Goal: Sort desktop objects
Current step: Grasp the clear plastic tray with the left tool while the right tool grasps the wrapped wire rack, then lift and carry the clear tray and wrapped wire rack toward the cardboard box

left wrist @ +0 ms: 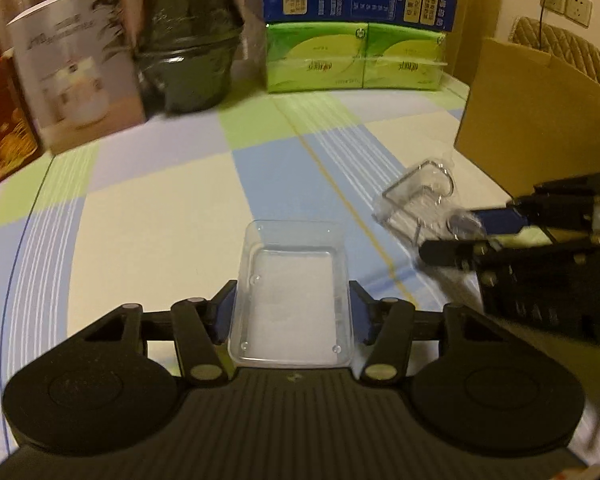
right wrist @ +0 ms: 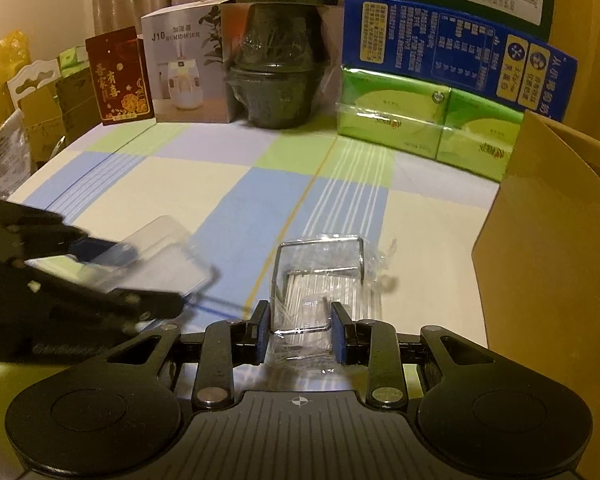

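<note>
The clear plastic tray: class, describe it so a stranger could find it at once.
Start at the checked tablecloth. Near its front edge, the clear plastic tray sits between the left tongs. Unlike the wire holder in crinkly wrap to its right, it is a smooth, shallow, empty rectangle.

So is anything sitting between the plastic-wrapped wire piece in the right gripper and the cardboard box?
Nothing visible does. The wrapped wire piece is held in the right gripper, and only bare tablecloth lies between it and the cardboard box.

The grey-white box (right wrist: 188, 64) reads "J10 HUMIDIFIER"; other print is illegible.
</note>
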### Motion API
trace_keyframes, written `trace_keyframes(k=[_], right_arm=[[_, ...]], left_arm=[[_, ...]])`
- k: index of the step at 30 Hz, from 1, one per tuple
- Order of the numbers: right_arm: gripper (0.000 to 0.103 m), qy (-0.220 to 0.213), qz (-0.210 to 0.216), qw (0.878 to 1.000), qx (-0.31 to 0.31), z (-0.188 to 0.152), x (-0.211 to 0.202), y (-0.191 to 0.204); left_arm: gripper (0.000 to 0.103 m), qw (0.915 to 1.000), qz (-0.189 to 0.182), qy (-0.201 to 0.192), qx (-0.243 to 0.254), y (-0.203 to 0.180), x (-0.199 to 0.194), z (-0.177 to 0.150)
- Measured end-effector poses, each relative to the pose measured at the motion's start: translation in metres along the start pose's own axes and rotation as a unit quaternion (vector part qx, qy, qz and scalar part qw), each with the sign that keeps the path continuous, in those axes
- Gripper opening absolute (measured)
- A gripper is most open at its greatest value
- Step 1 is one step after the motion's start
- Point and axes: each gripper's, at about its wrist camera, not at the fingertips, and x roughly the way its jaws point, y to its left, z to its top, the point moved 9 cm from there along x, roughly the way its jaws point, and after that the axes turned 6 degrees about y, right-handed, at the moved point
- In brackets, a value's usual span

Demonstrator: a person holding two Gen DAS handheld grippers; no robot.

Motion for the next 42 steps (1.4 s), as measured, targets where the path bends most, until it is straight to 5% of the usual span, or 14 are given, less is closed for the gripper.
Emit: trace_keyframes(k=[10,28,42], right_arm=[[0.028,0.016,0.007,1.0,0.014,-0.023,-0.042,0.008],[0.028,-0.003,0.028,0.999,0.03,-0.083,-0.137,0.039],[0.028,-0.032,0.032,0.997,0.056,-0.125,-0.25,0.051]], left_arm=[[0.051,0.9961,0.024,0.033,-0.079,0.006,-0.062,-0.051],[0.051,0.9947,0.02,-0.039,-0.093,-0.057,-0.155,-0.074],[0.051,0.9885,0.018,-0.051,-0.141,-0.11,-0.252,-0.104]])
